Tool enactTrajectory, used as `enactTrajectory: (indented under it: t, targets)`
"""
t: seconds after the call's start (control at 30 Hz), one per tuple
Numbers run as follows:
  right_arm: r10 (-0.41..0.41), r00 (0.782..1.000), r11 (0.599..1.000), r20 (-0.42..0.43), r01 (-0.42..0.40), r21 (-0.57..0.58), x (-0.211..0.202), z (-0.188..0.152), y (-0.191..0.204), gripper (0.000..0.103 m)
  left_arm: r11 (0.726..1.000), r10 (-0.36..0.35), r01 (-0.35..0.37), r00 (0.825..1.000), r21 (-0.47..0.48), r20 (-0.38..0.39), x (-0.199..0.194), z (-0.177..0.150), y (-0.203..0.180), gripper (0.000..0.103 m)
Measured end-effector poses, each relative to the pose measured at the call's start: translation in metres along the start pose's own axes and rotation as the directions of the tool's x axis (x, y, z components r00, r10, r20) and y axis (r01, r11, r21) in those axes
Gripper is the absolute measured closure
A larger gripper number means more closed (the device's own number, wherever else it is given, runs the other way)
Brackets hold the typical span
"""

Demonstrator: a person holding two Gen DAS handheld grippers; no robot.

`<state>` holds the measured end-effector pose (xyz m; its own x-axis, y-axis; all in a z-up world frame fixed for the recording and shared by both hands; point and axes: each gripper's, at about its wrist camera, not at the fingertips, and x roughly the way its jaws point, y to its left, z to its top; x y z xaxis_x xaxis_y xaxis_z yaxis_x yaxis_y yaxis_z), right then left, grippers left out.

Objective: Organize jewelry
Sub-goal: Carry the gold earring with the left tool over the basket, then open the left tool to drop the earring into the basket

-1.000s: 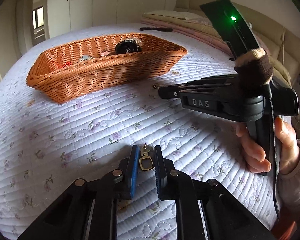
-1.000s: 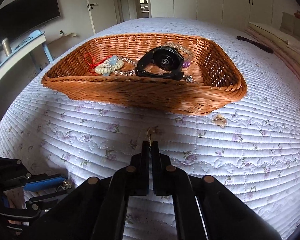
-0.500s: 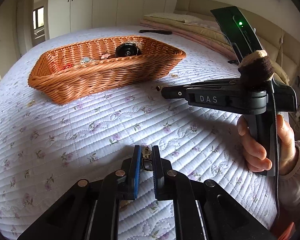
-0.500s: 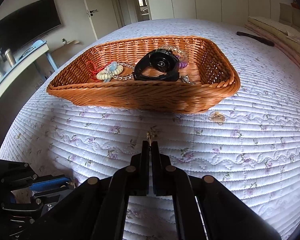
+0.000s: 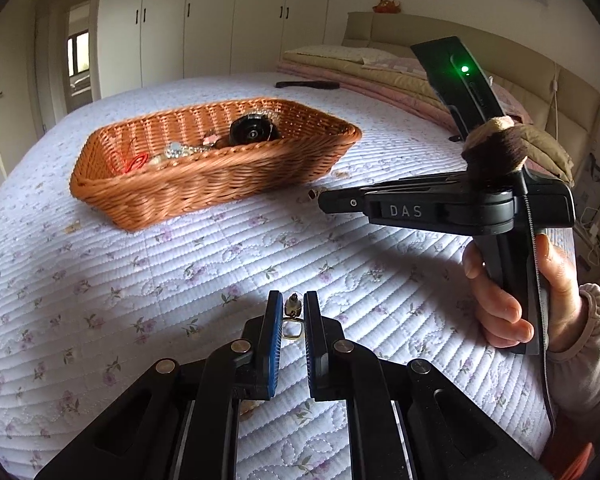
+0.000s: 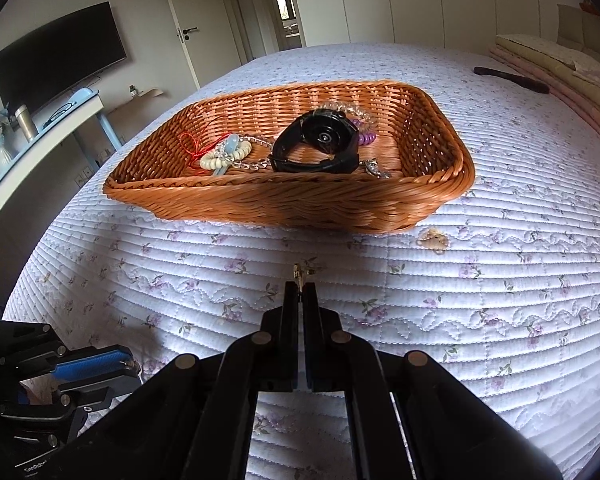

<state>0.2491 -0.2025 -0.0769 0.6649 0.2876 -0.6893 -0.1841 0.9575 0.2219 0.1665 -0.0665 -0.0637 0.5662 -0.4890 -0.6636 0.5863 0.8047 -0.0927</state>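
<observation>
Earring (image 5: 293,305) pinched in left tool (image 5: 293,310), watch (image 6: 320,145) fully visible from right

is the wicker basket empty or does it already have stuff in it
Not empty. The wicker basket already holds a black watch, a cream beaded bracelet, a red cord and a silver chain.

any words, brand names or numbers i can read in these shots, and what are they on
"DAS": white letters on the side of the right claw, in the left wrist view.
Pale lettering on the left claw body, at the bottom left of the right wrist view: too small and cut off to read.
Watch in the basket: no readable text.
</observation>
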Motion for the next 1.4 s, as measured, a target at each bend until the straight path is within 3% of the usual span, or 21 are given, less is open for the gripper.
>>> enactTrajectory:
  t: [0.2,0.53,0.7,0.87,1.03,1.17,1.4]
  targets:
    - [0.014,0.999,1.000,0.034,-0.013,-0.018,-0.014,-0.002,0.003,0.099,1.000,0.006,-0.007,0.998,0.018,0.056,-0.013,0.002,-0.004,0.093]
    - [0.028,0.997,0.999,0.074,-0.027,-0.022,-0.029,0.001,0.004,0.099,0.999,-0.015,0.020,0.990,-0.038,0.139,-0.033,0.011,0.008,0.093]
    - [0.046,0.991,0.999,0.124,-0.043,-0.026,-0.051,0.008,0.007,0.099,0.996,-0.035,0.049,0.983,-0.079,0.179,-0.049,0.033,0.019,0.093]
    - [0.034,0.986,0.999,0.165,-0.030,-0.026,-0.067,0.029,0.009,0.099,0.998,0.007,0.006,0.977,-0.063,0.211,-0.055,0.068,0.025,0.093]
    - [0.010,0.983,0.999,0.184,-0.003,-0.035,-0.062,0.065,0.006,0.099,0.996,0.058,-0.040,0.969,-0.077,0.242,-0.039,0.104,0.041,0.093]
    - [0.001,0.985,1.000,0.175,0.003,-0.027,-0.040,0.098,0.001,0.099,0.987,0.075,-0.038,0.967,-0.155,0.244,-0.010,0.131,0.073,0.093]
    - [0.036,0.995,0.997,0.090,-0.042,0.067,0.026,0.152,-0.015,0.099,0.949,0.100,-0.047,0.983,-0.310,0.156,0.047,0.152,0.128,0.093]
